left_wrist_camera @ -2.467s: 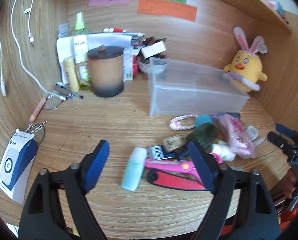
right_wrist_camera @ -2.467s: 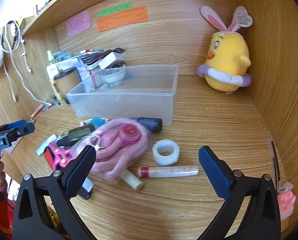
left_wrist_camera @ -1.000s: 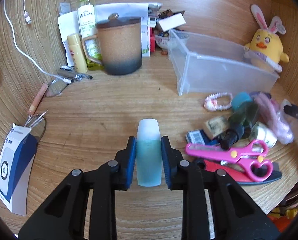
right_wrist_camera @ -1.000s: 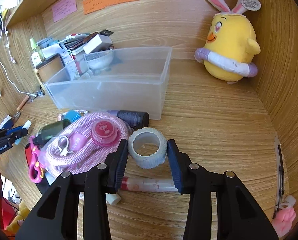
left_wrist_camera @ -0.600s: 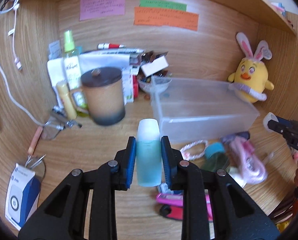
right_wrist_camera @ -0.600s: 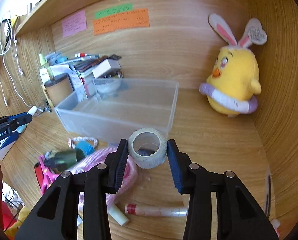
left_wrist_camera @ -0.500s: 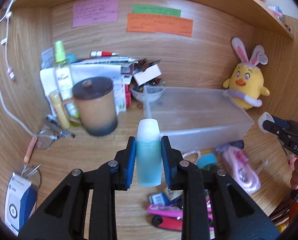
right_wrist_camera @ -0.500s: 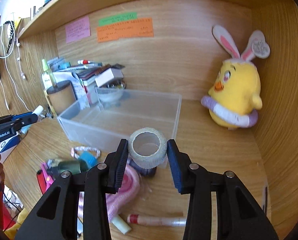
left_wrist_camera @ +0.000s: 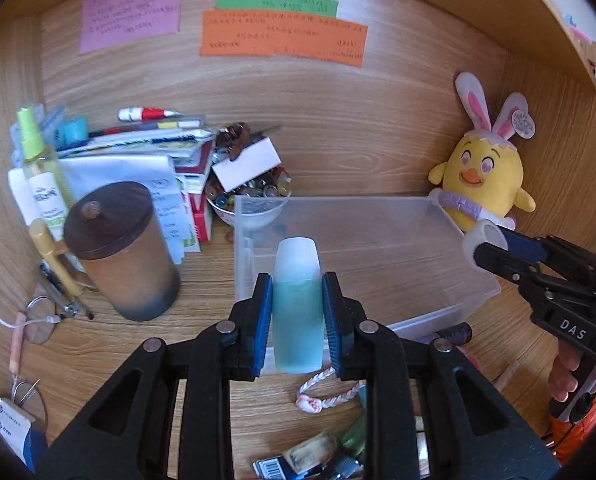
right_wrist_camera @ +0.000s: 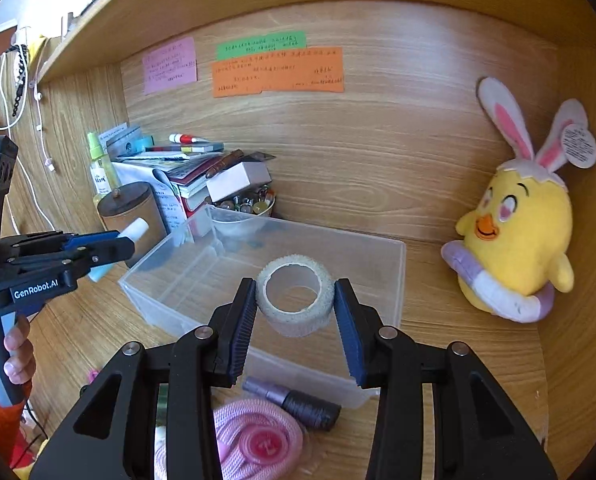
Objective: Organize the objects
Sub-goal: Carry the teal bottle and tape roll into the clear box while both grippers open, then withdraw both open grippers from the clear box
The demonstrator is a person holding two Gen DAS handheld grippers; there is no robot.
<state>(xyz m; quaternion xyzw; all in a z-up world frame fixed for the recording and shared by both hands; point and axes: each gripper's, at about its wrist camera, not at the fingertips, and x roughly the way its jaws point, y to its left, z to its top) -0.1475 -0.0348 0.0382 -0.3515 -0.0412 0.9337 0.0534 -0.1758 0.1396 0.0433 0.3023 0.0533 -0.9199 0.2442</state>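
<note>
Now both grippers carry a load above the desk. Left gripper (left_wrist_camera: 297, 314): jaws clamped on a teal bottle (left_wrist_camera: 298, 304) with a pale cap, held upright, cap end reaching past the near wall of the clear plastic bin (left_wrist_camera: 450, 236); from the right wrist view the same bottle (right_wrist_camera: 132, 230) sits just short of the bin's left end. Right gripper (right_wrist_camera: 296, 322): jaws pressed narrow on a white tape roll (right_wrist_camera: 296, 294), hole facing the camera, held over the bin (right_wrist_camera: 394, 280) near its front wall

Bin stands toward the back of the desk, long side running left to right; no items made out inside it. Yellow chick plush (right_wrist_camera: 516, 232) with rabbit ears sits at the back right corner, just beside the bin's right end. Brown lidded mug (left_wrist_camera: 124, 250) stands left of the bin, a green spray bottle (left_wrist_camera: 42, 176) and a stack of papers and books behind it, a bowl of marbles (left_wrist_camera: 254, 200) touching the bin's back left corner

Front edge, below the grippers: pink cord bundle (right_wrist_camera: 254, 440), dark thread spool (right_wrist_camera: 298, 402) lying against the bin's front wall, white braided loop (left_wrist_camera: 326, 390), eyeglasses (left_wrist_camera: 38, 324) near the left edge. Pink, green and orange notes on the back panel
</note>
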